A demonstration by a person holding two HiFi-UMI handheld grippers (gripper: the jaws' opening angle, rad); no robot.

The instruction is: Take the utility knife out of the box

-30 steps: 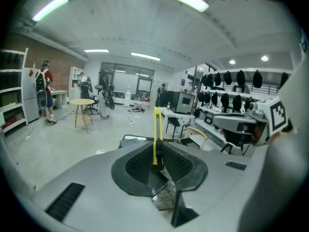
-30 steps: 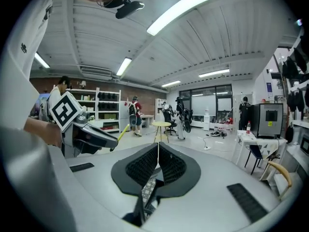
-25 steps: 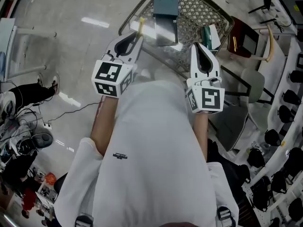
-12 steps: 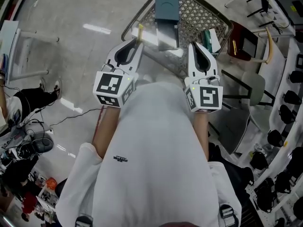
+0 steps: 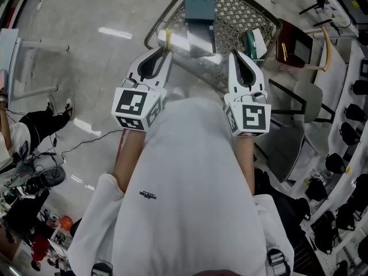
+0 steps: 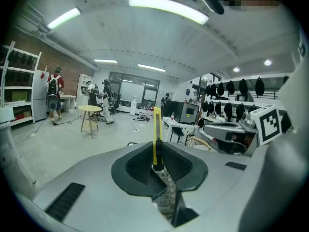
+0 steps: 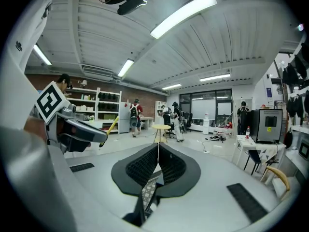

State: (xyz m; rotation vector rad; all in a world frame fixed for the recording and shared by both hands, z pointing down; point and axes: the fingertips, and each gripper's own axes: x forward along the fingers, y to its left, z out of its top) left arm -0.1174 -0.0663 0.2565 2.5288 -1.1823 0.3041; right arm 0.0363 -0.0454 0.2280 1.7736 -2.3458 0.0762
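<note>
A yellow utility knife (image 6: 156,129) stands upright between the pads of my left gripper (image 6: 157,164), which is shut on its dark lower end. In the head view the knife (image 5: 168,37) sticks out past my left gripper (image 5: 166,46) at the near left rim of the wire-mesh table (image 5: 238,13). The teal box (image 5: 200,2) lies on the mesh farther back, with its pale open flap (image 5: 200,39) pointing toward me. My right gripper (image 5: 237,55) hovers over the near right part of the mesh. Its jaws (image 7: 157,164) are shut with nothing between them.
A green-and-white item (image 5: 253,43) lies on the mesh right of the box. A dark red chair (image 5: 293,48) and a grey seat (image 5: 287,148) stand to the right. Cables (image 5: 86,137) and gear lie on the floor at left. People and a round stool (image 6: 90,111) are far off.
The left gripper with the knife has edged slightly to the right in the head view. The right gripper has stayed where it was.
</note>
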